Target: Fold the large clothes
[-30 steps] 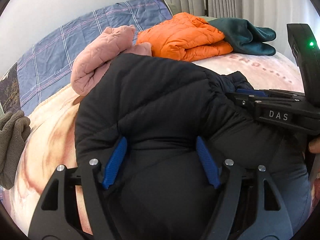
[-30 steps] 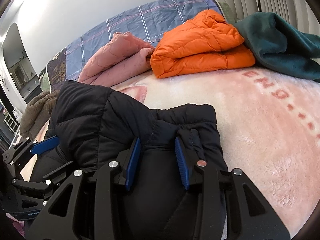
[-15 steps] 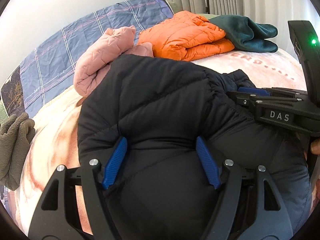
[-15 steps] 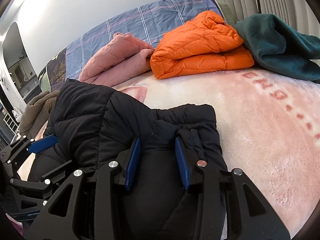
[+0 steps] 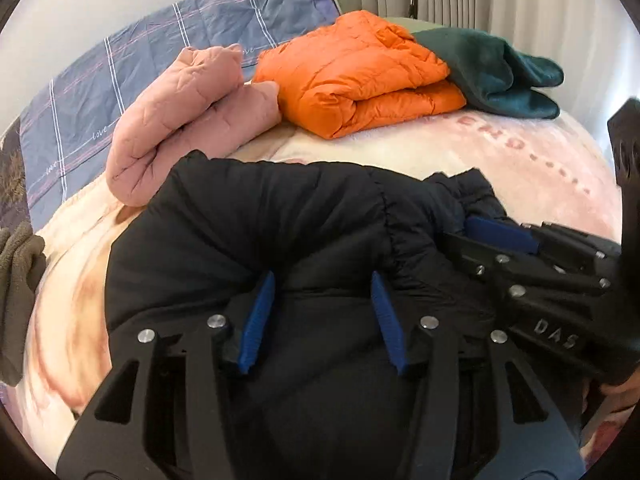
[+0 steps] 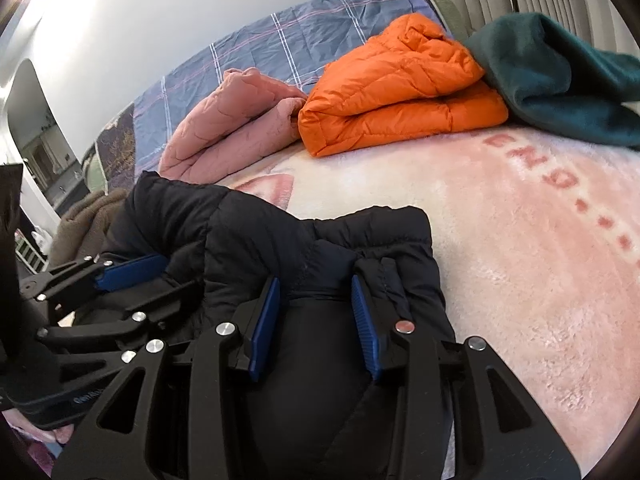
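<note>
1. I hold two hand-held grippers, one in each hand, and both are on the one black puffer jacket [image 5: 256, 224] that lies bunched on the near part of the bed [image 6: 532, 264], on its pink plush blanket.
2. My left hand-held gripper [image 5: 322, 308] has just been closing; its two blue pads [image 5: 258, 316] now pinch a thick fold of the black jacket between them.
3. My right hand-held gripper [image 6: 316, 312] is clamped on the jacket too, its two blue pads [image 6: 266, 324] pressing a bunched fold near the jacket's right edge.
4. In the left view the right hand-held gripper comes in from the right side, its tips buried in the gathered part of the jacket.
5. Along the far edge of the bed I count three folded garments in a row: one pink quilted jacket [image 5: 188, 120], one orange puffer jacket [image 5: 360, 76] touching it, and one dark green fleece [image 5: 496, 72] overlapping the orange one's right end.
6. One blue checked quilt [image 5: 120, 80] lies behind them against the wall.
7. One brown fleece garment [image 5: 18, 292] hangs at the bed's left edge.
</note>
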A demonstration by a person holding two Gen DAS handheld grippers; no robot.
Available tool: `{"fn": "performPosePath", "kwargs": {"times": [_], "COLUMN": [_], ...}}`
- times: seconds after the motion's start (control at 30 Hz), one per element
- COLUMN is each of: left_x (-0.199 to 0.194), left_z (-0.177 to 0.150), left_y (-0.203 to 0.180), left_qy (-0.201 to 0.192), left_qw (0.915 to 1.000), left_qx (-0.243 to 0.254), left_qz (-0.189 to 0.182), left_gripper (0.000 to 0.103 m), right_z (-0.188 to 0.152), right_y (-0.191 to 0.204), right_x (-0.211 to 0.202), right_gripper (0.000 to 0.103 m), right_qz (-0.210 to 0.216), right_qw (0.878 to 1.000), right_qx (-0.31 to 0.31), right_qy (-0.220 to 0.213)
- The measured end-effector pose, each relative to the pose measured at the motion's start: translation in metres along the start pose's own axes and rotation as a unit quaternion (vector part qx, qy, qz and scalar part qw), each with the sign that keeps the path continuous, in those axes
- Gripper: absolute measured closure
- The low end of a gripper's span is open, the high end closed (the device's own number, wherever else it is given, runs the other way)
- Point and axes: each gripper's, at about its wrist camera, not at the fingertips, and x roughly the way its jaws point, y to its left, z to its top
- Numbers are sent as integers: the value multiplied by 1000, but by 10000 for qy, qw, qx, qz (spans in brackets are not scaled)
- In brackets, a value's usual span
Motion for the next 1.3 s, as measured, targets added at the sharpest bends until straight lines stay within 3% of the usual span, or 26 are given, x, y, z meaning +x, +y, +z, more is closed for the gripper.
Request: {"fn": "performPosePath", "kwargs": {"times": [0.17,0.2,0.23,0.3,0.43,0.6,0.7,0.8,0.93,1.0,1.07,1.13,1.23,1.3], "left_x": [3,4,4,4,0,-1,-1,-2,-10,-23,-43,-59,-66,-60], "left_z": [-5,-5,-5,-3,-5,-6,-6,-6,-4,-5,-12,-24,-46,-68], "left_y": [-7,-6,-5,-4,-6,-4,-4,-2,9,24,46,65,87,99], "left_qy": [-40,-43,-45,-49,-70,-98,-101,-108,-182,-308,-534,-644,-526,-290], "left_qw": [9994,9994,9995,9997,9997,9997,9997,9998,9994,9969,9924,9905,9886,9827], "left_qx": [275,258,240,191,181,164,160,126,-135,-446,-821,-1032,-1292,-1591], "left_qz": [225,207,192,134,146,133,132,81,-249,-578,-746,-637,-575,-900], "left_gripper": [51,51,51,51,51,51,51,51,46,37,27,18,12,9], "right_z": [5,5,4,1,-14,-10,-9,-16,-24,-28,-31,-33,-32,-35], "right_y": [-16,-21,-27,-37,-59,-63,-50,-40,-51,-53,-50,-46,-51,-49], "right_x": [-31,-45,-57,-63,-39,-26,-15,-12,-15,-19,-22,-23,-25,-24], "right_gripper": [38,22,16,16,16,16,16,17,47,52,53,53,52,51], "right_qz": [692,544,218,154,984,1591,2041,1911,1951,1956,1868,1813,1824,1835], "right_qw": [9968,9974,9982,9983,9865,9729,9611,9647,9605,9611,9655,9682,9682,9682], "right_qx": [389,450,482,519,1154,1456,1397,1146,1468,1492,1395,1309,1304,1299], "right_qy": [-32,-157,-292,-227,617,839,1233,1404,1334,1253,1164,1123,1108,1095]}}
